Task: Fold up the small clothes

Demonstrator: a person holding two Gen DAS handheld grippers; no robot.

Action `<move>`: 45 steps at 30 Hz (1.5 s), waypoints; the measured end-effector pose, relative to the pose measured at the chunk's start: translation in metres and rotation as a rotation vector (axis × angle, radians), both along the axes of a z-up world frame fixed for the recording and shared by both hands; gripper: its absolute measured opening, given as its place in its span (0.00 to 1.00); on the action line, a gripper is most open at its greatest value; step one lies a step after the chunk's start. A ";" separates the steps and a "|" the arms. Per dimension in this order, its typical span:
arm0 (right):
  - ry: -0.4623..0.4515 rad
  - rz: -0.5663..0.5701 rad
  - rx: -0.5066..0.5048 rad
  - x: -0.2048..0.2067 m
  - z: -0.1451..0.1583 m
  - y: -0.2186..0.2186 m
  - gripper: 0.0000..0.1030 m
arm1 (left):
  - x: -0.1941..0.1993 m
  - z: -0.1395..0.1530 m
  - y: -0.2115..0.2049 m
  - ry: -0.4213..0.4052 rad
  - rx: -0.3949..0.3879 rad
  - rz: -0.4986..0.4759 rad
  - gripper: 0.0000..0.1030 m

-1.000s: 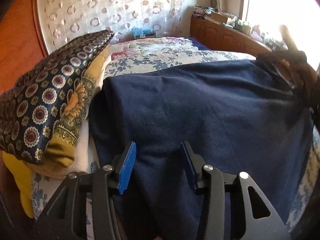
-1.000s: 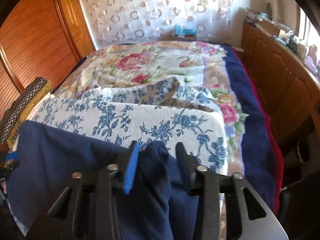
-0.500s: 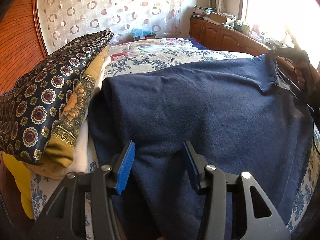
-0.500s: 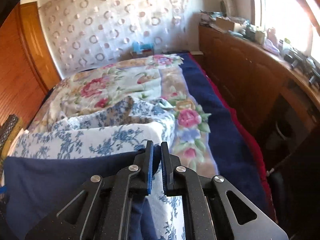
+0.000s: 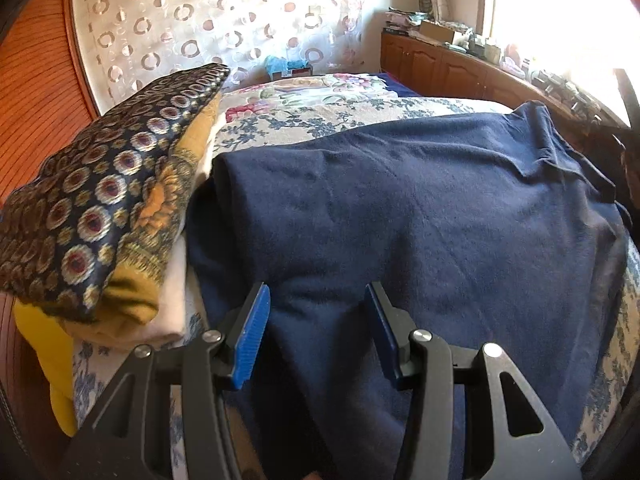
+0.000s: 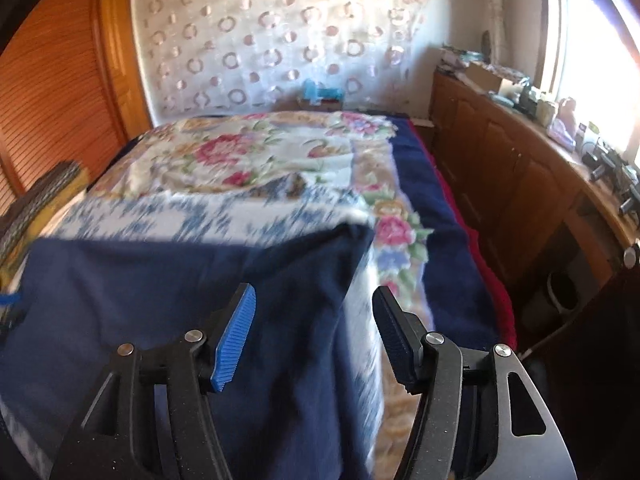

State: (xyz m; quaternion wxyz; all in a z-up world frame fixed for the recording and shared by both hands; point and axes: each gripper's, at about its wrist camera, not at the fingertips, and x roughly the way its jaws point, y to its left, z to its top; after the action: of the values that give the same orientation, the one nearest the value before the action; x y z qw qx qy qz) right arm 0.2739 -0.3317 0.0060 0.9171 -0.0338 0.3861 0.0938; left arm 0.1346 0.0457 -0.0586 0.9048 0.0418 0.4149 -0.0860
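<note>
A dark navy garment (image 5: 400, 220) lies spread flat on a blue-flowered sheet over the bed. It also shows in the right wrist view (image 6: 180, 300), with its right corner hanging at the sheet's edge. My left gripper (image 5: 316, 320) is open, its jaws low over the garment's near left part. My right gripper (image 6: 314, 320) is open and empty, just above the garment's near right corner.
A stack of folded cloths topped by a dark patterned scarf (image 5: 100, 208) lies left of the garment. A wooden wardrobe (image 6: 52, 88) stands at the left. A wooden cabinet (image 6: 520, 184) with clutter runs along the right. A floral blanket (image 6: 260, 152) covers the far bed.
My right gripper was shut on the garment's right corner half a second ago; it has opened and let go. The corner now lies flat. The left gripper stayed open, almost still.
</note>
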 end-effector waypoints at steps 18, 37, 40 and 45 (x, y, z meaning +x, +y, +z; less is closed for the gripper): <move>0.059 0.175 0.043 -0.102 -0.052 0.066 0.82 | -0.074 0.001 0.046 0.016 -0.130 0.092 0.48; 0.066 0.162 -0.024 -0.117 -0.068 0.076 0.84 | -0.107 0.019 0.036 -0.051 -0.177 0.092 0.49; 0.065 0.161 -0.028 -0.117 -0.068 0.077 0.84 | -0.106 0.016 0.033 -0.042 -0.177 0.090 0.49; 0.065 0.161 -0.029 -0.117 -0.069 0.077 0.84 | -0.104 0.002 0.028 -0.007 -0.168 0.090 0.49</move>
State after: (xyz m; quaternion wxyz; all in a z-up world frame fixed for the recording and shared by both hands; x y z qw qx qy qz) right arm 0.1564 -0.2544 -0.0626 0.8929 -0.0748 0.4130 0.1628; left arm 0.0304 0.0732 -0.0568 0.9095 -0.0528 0.4047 -0.0795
